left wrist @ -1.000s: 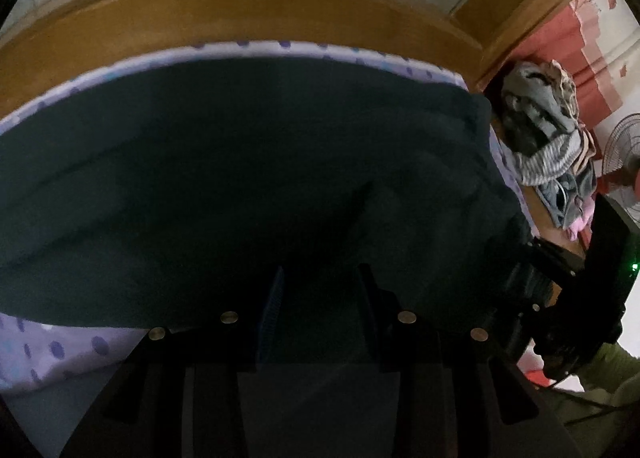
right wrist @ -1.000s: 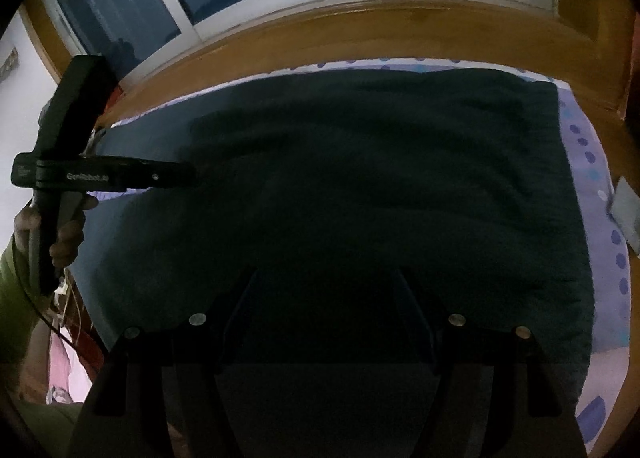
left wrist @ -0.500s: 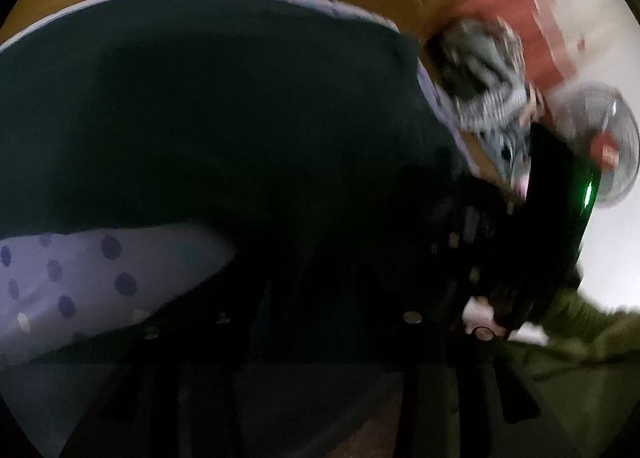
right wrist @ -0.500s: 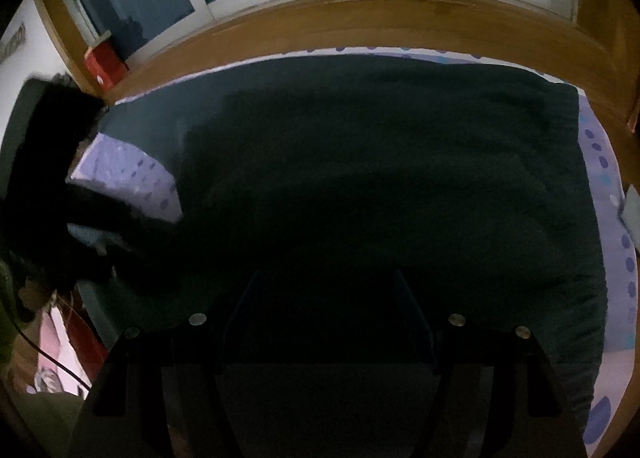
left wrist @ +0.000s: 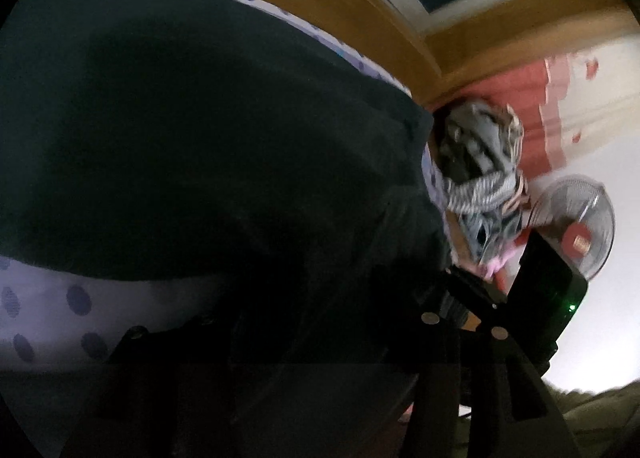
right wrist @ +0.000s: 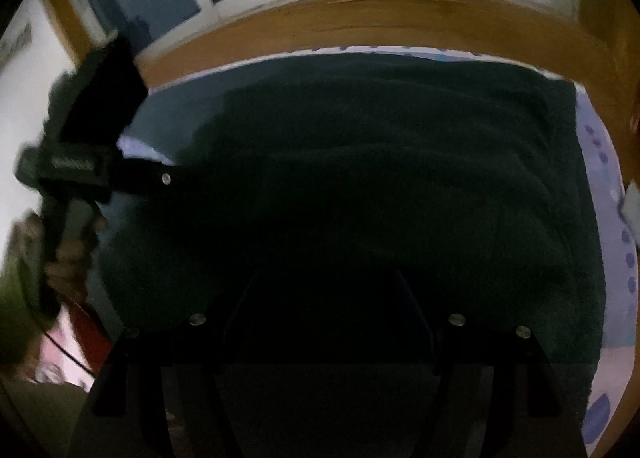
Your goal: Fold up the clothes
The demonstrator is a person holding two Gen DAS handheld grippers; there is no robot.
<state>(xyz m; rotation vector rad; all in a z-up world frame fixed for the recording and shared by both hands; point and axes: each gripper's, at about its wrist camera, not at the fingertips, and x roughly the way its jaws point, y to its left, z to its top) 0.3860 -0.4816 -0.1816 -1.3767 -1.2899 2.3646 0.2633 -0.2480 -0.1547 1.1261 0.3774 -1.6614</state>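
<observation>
A dark green garment [left wrist: 200, 138] lies spread over the purple dotted sheet [left wrist: 52, 298] of a bed. My left gripper [left wrist: 304, 298] is tilted and buried in dark cloth; its fingers look shut on the garment's edge. From the right wrist view the left gripper [right wrist: 172, 178] reaches in from the left side of the garment [right wrist: 380, 158], held by a hand [right wrist: 68, 258]. My right gripper [right wrist: 324, 282] hovers low over the garment's near edge, fingers wide apart and open. Its black housing [left wrist: 548, 290] shows at the right of the left wrist view.
A pile of striped and grey clothes [left wrist: 480, 162] sits beyond the bed's right end, with a standing fan [left wrist: 576, 234] behind it. A wooden frame [right wrist: 360, 22] and a window run along the far side. Bare sheet [right wrist: 600, 162] shows on the right.
The left gripper has swung and tilted to the right with the garment's edge, uncovering dotted sheet on the left side. The right gripper has stayed almost in place.
</observation>
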